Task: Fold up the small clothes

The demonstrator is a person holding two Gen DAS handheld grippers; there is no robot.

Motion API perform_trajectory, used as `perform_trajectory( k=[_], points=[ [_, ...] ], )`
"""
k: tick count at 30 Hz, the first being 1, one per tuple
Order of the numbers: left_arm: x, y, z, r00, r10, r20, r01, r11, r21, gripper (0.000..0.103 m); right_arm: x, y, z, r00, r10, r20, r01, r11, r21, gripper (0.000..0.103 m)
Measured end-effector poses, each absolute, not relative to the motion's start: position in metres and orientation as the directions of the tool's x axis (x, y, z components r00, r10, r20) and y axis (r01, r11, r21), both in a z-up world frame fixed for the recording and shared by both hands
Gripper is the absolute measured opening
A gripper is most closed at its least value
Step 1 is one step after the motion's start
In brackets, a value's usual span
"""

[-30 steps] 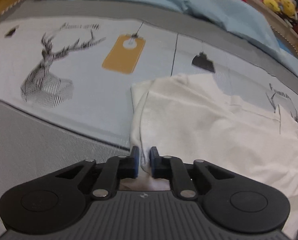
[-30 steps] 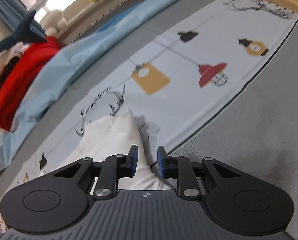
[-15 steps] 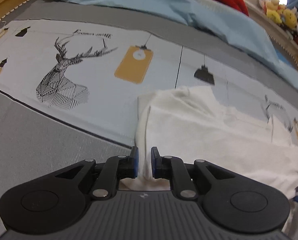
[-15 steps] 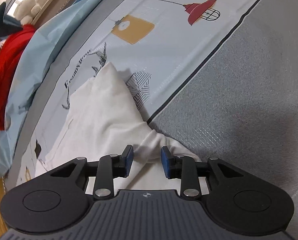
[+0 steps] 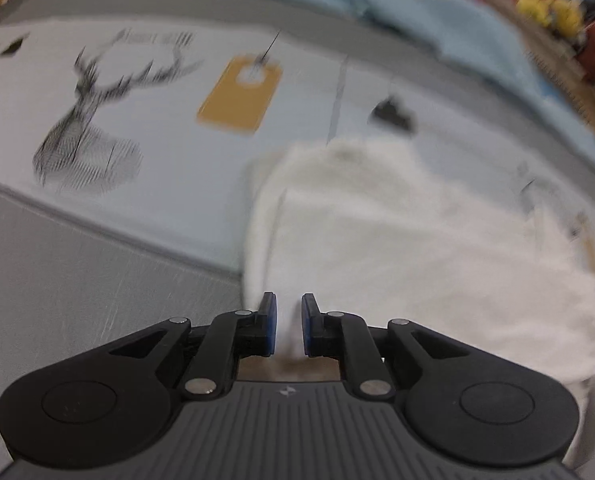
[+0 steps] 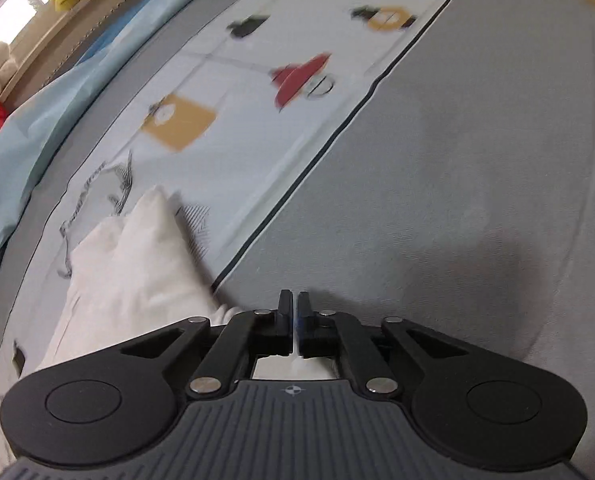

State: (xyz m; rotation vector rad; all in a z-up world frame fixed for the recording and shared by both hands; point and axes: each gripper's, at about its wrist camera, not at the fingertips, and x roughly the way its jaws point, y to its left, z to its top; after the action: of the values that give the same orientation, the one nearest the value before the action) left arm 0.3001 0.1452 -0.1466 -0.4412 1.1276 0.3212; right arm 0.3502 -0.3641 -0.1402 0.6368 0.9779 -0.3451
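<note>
Printed bedsheet point(image 5: 169, 184) with deer, lamp motifs under garment; grey mattress point(image 6: 477, 160) lower right; light-blue blanket point(image 5: 437, 12) along top. White garment point(image 5: 417, 248), soft, creased, centre-right. Left gripper point(image 5: 288, 322) narrow, pinching garment edge. Right gripper point(image 6: 295, 318) clamped on white cloth, bottom centre.

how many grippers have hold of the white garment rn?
2. The left hand-held gripper pinches the white garment at its near edge; the right hand-held gripper is shut on a thin bit of the same cloth at its other near corner.
</note>
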Motion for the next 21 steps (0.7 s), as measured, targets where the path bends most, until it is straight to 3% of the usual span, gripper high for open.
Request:
perform_trajectory(
  k=[3, 6, 9, 10, 16, 21],
  points=[
    [0.299, 0.15, -0.149, 0.395, 0.036, -0.918, -0.486, 0.856, -0.176, 0.014, 0.36, -0.349, -0.12, 0.645, 0.135, -0.752, 0.358, 0.816, 0.454, 0.004],
    [0.299, 0.146, -0.14, 0.46, 0.038, -0.887, -0.468, 0.86, -0.205, 0.014, 0.375, -0.333, -0.118, 0.632, 0.25, -0.733, 0.226, 0.846, 0.483, 0.007],
    [0.302, 0.148, -0.153, 0.394, 0.021, -0.919, -0.491, 0.85, -0.191, 0.014, 0.382, -0.333, -0.147, 0.502, 0.191, -0.844, 0.325, 0.862, 0.389, 0.006],
    [0.301, 0.151, -0.156, 0.385, 0.014, -0.923, -0.507, 0.839, -0.198, 0.014, 0.382, -0.337, -0.156, 0.474, 0.18, -0.862, 0.356, 0.856, 0.375, 0.001],
    [0.299, 0.153, -0.141, 0.422, 0.012, -0.906, -0.489, 0.845, -0.217, 0.019, 0.376, -0.328, -0.128, 0.585, 0.17, -0.793, 0.276, 0.878, 0.392, 0.008],
    [0.296, 0.141, -0.152, 0.342, 0.003, -0.94, -0.459, 0.873, -0.164, 0.019, 0.376, -0.327, -0.152, 0.449, 0.178, -0.876, 0.301, 0.893, 0.336, 0.008]
  ],
)
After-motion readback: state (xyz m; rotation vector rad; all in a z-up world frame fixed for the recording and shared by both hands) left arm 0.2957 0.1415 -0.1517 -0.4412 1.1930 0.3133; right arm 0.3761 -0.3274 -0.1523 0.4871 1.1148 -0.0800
